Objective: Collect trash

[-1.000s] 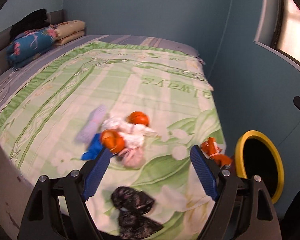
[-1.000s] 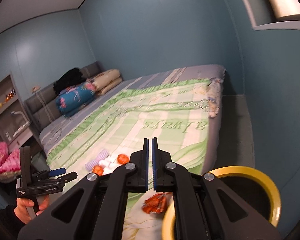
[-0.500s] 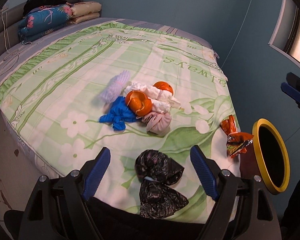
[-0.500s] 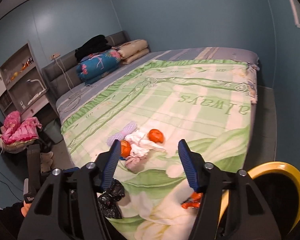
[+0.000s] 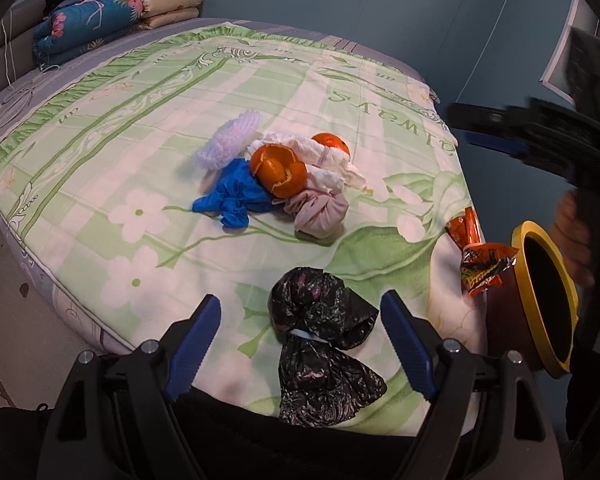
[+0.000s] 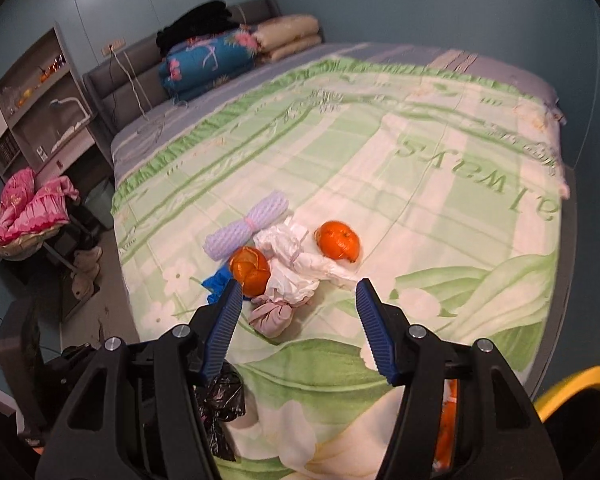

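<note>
Trash lies on the green bedspread [image 5: 140,128]. A knotted black plastic bag [image 5: 320,340] sits at the near edge, between the jaws of my open left gripper [image 5: 300,344]. Further in is a heap: orange peel [image 5: 278,170], a second orange peel [image 5: 331,143], white tissue [image 5: 324,168], a blue bag [image 5: 236,196], a pink bag [image 5: 320,212] and white foam netting [image 5: 228,142]. An orange snack wrapper [image 5: 482,264] lies by the yellow-rimmed bin [image 5: 548,300]. My right gripper [image 6: 298,324] is open above the heap [image 6: 292,264]; it also shows in the left wrist view [image 5: 540,140].
Folded quilts and pillows [image 6: 220,52] are stacked at the head of the bed. A shelf unit [image 6: 32,96] and a chair with pink clothes [image 6: 28,208] stand on the left. The blue wall [image 5: 380,12] runs along the far side of the bed.
My right gripper opened and swung down toward the heap. My left gripper dropped closer to the bed edge, so the black bag now lies between its jaws.
</note>
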### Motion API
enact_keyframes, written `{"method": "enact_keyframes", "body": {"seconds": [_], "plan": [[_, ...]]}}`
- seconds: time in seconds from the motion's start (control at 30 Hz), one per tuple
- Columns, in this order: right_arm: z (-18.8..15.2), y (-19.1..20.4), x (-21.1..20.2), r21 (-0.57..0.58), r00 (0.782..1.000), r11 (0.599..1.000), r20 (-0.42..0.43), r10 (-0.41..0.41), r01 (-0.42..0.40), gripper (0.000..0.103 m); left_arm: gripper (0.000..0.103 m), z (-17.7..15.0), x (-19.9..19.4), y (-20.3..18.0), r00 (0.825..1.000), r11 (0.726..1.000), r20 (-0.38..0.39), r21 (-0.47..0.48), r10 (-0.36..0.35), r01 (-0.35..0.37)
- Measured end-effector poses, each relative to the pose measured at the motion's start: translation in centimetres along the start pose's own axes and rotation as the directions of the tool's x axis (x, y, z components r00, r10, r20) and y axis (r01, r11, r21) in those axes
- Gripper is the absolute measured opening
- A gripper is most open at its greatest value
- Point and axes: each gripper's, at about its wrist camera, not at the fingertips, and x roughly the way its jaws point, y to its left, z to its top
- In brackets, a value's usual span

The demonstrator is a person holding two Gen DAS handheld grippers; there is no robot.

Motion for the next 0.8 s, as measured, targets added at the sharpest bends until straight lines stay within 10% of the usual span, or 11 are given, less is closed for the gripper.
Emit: {"method": "enact_keyframes", "body": {"seconds": [0.47,0.8], "plan": [[1.5,-1.2,13.4,0.013,0.971,1.0,-0.241,-0.012,0.016,0.049,0.078,0.1,3.1,0.5,0.998,0.999,-0.065,-0.034,-0.019,0.017],[1.7,-0.6,15.8,-0.018,0.963,0.999,-0.266,-0.04,0.037,0.035,0.055,0.1,5.5,-0.3,0.991,0.999,-0.13,-0.014,-0.041,0.04]]}}
